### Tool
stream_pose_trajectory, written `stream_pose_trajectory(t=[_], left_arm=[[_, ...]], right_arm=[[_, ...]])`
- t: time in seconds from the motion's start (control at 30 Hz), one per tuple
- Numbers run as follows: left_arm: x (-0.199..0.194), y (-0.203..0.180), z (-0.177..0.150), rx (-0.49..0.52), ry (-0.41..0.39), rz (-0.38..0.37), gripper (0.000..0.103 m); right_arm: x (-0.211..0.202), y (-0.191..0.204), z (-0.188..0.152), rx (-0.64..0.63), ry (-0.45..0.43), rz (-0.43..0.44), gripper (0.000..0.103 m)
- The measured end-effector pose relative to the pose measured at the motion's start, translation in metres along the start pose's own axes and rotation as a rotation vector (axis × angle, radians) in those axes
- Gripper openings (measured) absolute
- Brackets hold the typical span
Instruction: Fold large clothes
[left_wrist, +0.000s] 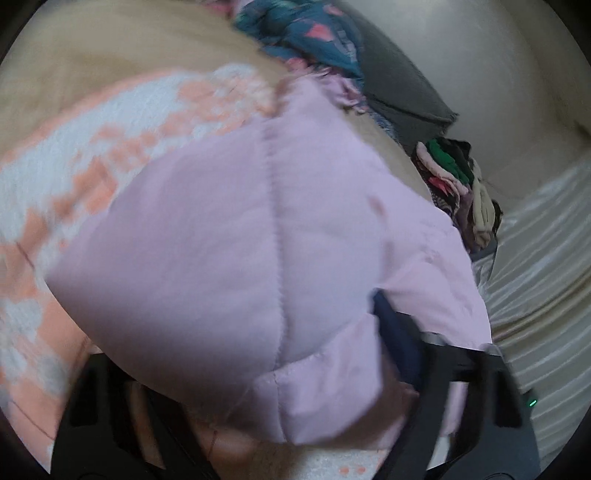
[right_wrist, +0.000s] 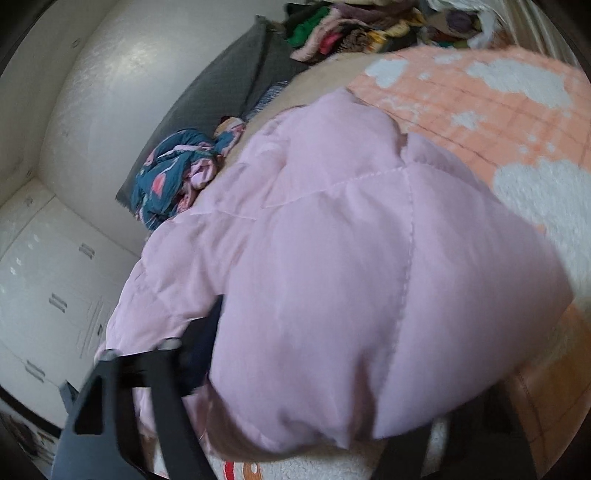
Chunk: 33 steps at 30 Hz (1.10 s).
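A puffy quilted pale pink jacket (left_wrist: 240, 240) fills the left wrist view and the right wrist view (right_wrist: 351, 258). It lies bunched on an orange and white fleece blanket (left_wrist: 44, 229), which also shows in the right wrist view (right_wrist: 480, 110). My left gripper (left_wrist: 280, 398) has the pink padding bulging between and over its black fingers (left_wrist: 461, 406), with a dark navy lining by the right finger. My right gripper (right_wrist: 314, 413) holds the jacket the same way, its left finger (right_wrist: 122, 398) against the navy lining. The fingertips of both are hidden by fabric.
A blue patterned garment (right_wrist: 173, 170) lies crumpled by a grey pillow (right_wrist: 229, 85); it shows in the left wrist view (left_wrist: 306, 33) too. A pile of mixed colourful clothes (right_wrist: 369, 29) sits at the far end (left_wrist: 454, 177). White wardrobe doors (right_wrist: 44, 277) stand left; a pale curtain (left_wrist: 546, 258) hangs right.
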<state>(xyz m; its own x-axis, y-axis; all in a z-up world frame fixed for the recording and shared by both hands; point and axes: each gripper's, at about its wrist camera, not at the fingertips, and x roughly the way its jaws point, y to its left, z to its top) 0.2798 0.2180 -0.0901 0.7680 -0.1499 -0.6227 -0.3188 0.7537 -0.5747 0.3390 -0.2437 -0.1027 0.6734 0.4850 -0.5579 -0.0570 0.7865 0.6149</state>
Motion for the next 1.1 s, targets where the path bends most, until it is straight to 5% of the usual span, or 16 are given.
stream_pose_trajectory(t=[0.07, 0.23, 0.67, 1.1], left_arm=[[-0.011, -0.019, -0.001, 0.092, -0.033, 0.039, 0.042], [-0.030, -0.043, 0.001, 0.191, -0.068, 0.067, 0.032], [-0.102, -0.073, -0.022, 0.323, -0.129, 0.066, 0.028], [-0.146, -0.073, -0.071, 0.402, -0.129, 0.091, 0.028]], right_arm=[[-0.006, 0.013, 0.001, -0.064, -0.012, -0.016, 0.044], [-0.028, 0.042, -0.001, -0.224, -0.039, -0.058, 0.034], [-0.115, 0.104, -0.039, -0.617, -0.114, -0.166, 0.030], [-0.169, 0.098, -0.087, -0.677, -0.113, -0.198, 0.030]])
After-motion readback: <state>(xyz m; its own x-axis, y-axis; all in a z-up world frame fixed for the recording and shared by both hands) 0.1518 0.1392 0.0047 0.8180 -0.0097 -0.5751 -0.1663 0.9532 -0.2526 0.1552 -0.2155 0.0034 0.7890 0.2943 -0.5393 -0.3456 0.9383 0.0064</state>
